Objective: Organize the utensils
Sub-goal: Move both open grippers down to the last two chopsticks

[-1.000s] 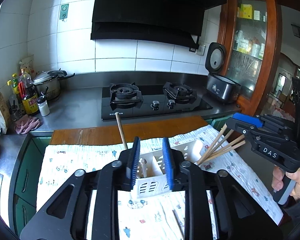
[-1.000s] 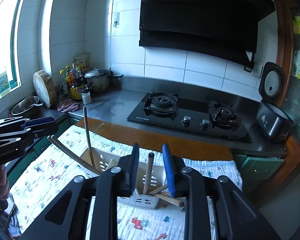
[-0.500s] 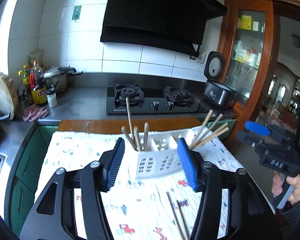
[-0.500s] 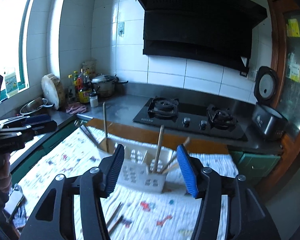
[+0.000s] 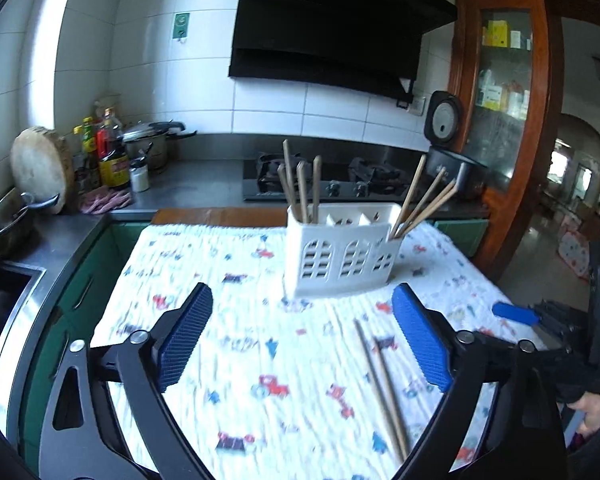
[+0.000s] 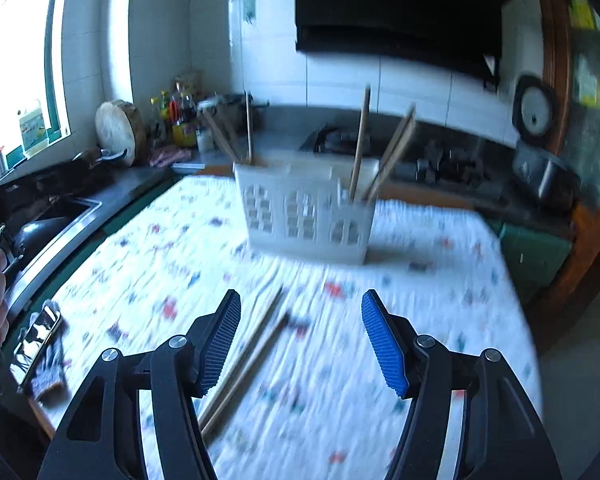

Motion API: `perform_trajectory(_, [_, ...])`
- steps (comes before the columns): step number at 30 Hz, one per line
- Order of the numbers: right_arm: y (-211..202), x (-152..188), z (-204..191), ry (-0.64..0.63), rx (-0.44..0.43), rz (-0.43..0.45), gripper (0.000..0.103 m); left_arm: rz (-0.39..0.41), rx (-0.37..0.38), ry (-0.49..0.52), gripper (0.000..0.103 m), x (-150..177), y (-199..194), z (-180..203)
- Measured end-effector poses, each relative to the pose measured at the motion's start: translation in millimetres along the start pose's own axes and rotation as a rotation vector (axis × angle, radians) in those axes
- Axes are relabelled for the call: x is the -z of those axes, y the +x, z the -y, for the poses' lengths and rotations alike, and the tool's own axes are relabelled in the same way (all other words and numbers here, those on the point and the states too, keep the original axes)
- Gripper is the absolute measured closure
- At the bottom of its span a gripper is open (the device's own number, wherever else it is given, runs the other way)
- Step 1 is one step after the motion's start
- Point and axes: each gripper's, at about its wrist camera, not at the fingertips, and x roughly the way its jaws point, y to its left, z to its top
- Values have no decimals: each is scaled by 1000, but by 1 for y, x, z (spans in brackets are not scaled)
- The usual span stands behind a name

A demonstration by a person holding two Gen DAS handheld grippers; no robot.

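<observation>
Both grippers are seen spread wide and empty: the left gripper (image 5: 302, 338) and the right gripper (image 6: 300, 340) are held above the patterned cloth (image 5: 204, 264) covering the bench (image 5: 220, 216). A white holder (image 5: 340, 256) stands upright on the cloth, with chopsticks standing in its left compartment (image 5: 300, 192) and others leaning out of its right one (image 5: 424, 200); the middle section appears vacant. Two loose chopsticks (image 5: 380, 384) lie flat on the cloth, near the holder but apart from it.

The step in hand is judged to be the pickup of this remaining pair. A low approach along the cloth and closure across both sticks will be called for, then upright insertion.

A phone (image 6: 36, 340) lies at the bench edge. The sticks already leaning from the holder may obstruct insertion. The right view is blurred.
</observation>
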Motion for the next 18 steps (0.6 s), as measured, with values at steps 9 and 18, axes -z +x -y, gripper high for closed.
perform_trajectory(9, [7,71,-32,80,-54,-82,42,-18,-21,-52,5,34,-8,-16])
perform_trajectory(18, [10,117,-73,27,-78,-134,42,-62,12,-110,5,56,1,-31])
